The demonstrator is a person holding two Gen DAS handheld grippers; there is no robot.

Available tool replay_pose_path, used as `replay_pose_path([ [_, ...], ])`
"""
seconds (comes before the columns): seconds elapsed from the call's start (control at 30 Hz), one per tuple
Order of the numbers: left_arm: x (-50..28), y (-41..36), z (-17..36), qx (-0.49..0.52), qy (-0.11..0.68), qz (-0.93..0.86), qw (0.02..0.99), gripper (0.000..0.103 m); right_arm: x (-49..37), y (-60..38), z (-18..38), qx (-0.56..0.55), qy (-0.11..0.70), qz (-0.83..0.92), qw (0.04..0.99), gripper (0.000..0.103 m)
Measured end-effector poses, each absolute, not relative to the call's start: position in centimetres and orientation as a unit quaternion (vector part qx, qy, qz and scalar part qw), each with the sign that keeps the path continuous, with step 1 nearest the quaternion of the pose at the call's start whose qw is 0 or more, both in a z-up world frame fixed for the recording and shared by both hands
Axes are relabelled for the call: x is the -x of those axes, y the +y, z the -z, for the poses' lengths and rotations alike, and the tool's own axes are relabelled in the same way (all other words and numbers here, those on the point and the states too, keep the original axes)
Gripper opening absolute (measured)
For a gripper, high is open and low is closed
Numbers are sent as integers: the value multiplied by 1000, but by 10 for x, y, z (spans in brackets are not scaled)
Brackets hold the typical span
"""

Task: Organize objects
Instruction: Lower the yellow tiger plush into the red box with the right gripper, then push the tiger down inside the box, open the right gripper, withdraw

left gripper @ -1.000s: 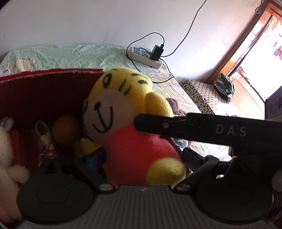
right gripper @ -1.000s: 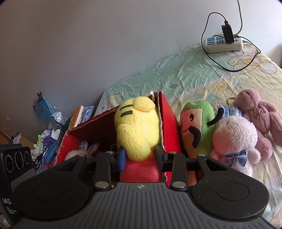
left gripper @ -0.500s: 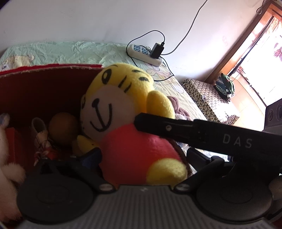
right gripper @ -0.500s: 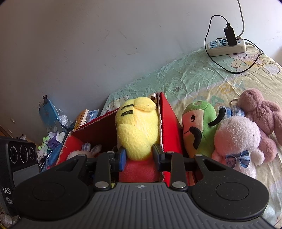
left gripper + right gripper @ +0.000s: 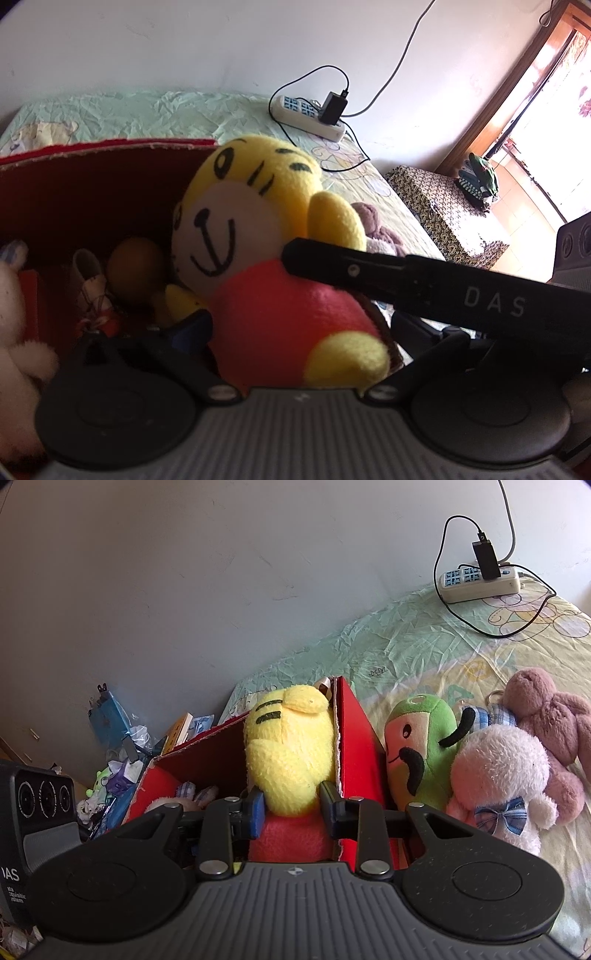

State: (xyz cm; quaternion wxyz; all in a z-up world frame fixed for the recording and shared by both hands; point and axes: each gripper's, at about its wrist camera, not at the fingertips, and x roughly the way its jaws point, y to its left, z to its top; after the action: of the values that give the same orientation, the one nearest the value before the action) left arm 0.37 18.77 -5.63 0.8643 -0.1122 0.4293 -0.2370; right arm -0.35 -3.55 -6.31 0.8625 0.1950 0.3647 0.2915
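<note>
The yellow plush tiger in a red shirt (image 5: 288, 760) sits pinched at its neck and shoulders between the pads of my right gripper (image 5: 291, 806), the jaws drawn in narrow and pressing into the soft fabric on both sides. I hold it upright with its back to me, just inside the near right corner of the open red cardboard box (image 5: 354, 738), its head rising above the box rim straight ahead of my fingers.

My left gripper (image 5: 299, 328) faces the same toy from the other side, jaws spread as wide as they go and holding nothing; the tiger's red belly lies between my open fingers without either pad pressing it. The black finger of my right gripper crosses in from the right and meets the toy at its shoulder.

Ahead and left of my left gripper, deeper in the box, lie a brown ball (image 5: 135, 269) and a white fluffy plush (image 5: 18, 332).

To the right of my right gripper, outside the box on the pale green bedsheet (image 5: 406, 642), stand a green plush with a black moustache (image 5: 421, 746), touching the box wall, then a pink fluffy plush with a blue checked bow (image 5: 495, 786), and a mauve plush rabbit (image 5: 550, 716) beyond it. Far ahead to the right, a white power strip (image 5: 480, 581) lies by the wall.
</note>
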Motion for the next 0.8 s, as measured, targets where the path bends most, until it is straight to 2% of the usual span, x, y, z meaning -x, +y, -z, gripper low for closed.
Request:
replay_pose_path([
  [0.8, 12, 186, 50, 89, 436, 219, 868, 103, 6, -33, 61, -177, 364, -291, 867, 30],
])
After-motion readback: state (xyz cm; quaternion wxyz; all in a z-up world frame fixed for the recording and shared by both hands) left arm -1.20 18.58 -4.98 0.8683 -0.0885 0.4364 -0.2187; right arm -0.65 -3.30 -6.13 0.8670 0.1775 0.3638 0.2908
